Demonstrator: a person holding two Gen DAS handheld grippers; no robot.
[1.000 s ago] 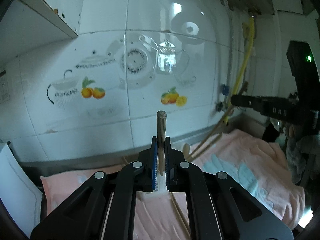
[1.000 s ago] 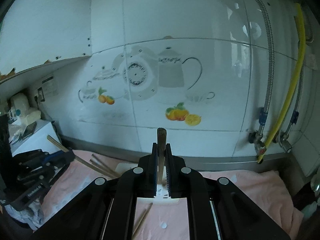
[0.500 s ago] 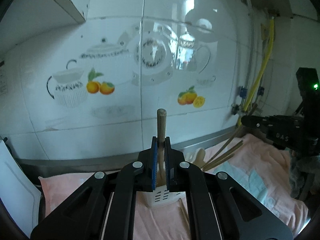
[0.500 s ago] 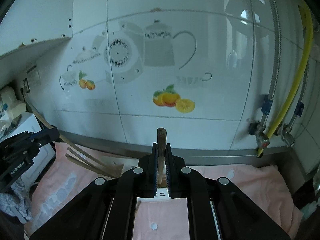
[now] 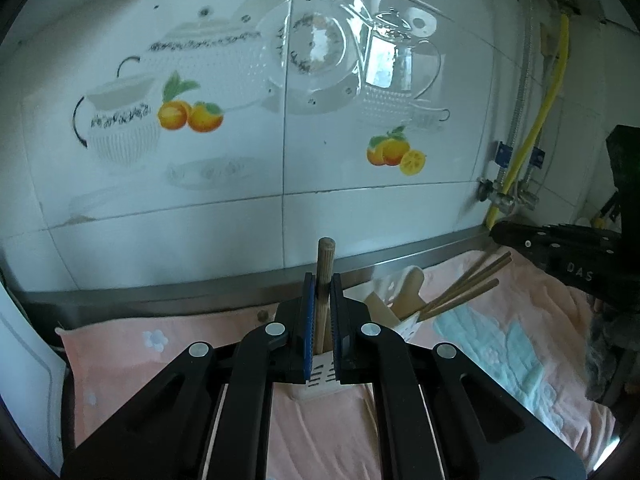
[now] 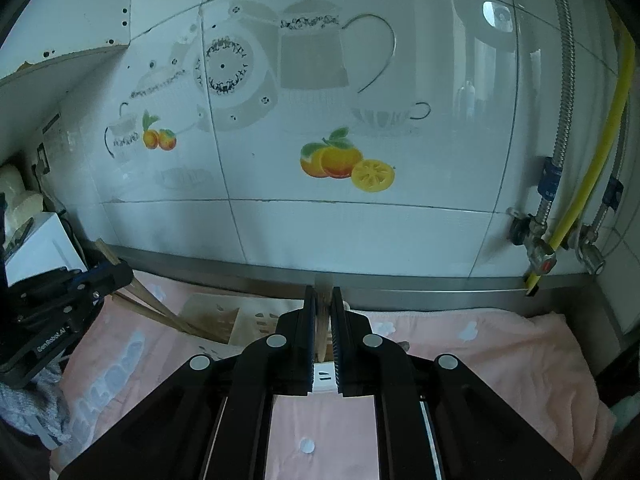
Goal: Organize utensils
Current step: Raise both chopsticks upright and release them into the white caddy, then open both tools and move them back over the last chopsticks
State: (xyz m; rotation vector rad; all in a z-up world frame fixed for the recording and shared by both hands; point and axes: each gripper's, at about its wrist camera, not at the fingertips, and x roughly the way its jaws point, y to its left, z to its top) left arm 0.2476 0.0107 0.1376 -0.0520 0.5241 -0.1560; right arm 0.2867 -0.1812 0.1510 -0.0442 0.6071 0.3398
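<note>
My left gripper [image 5: 321, 284] is shut on a round wooden handle [image 5: 325, 276] that stands upright between the pads. Just beyond it stands a white slotted utensil holder [image 5: 320, 380] with a wooden spatula [image 5: 408, 292] and several chopsticks [image 5: 468, 284] leaning right. My right gripper [image 6: 322, 300] is shut on a thin wooden stick [image 6: 322, 316] above the same white holder [image 6: 324, 376]. The right gripper shows at the right of the left wrist view [image 5: 560, 248]. The left gripper shows at the left of the right wrist view [image 6: 72, 292].
A pink towel [image 5: 140, 356] covers the counter in front of a tiled wall with fruit and teapot decals. A yellow hose [image 6: 592, 160] and valves [image 6: 536, 252] hang at the right. A white appliance [image 6: 36, 248] stands at the far left.
Both grippers have tilted down and come closer to the wall. The white holder and the chopsticks in it now sit nearer under the fingers.
</note>
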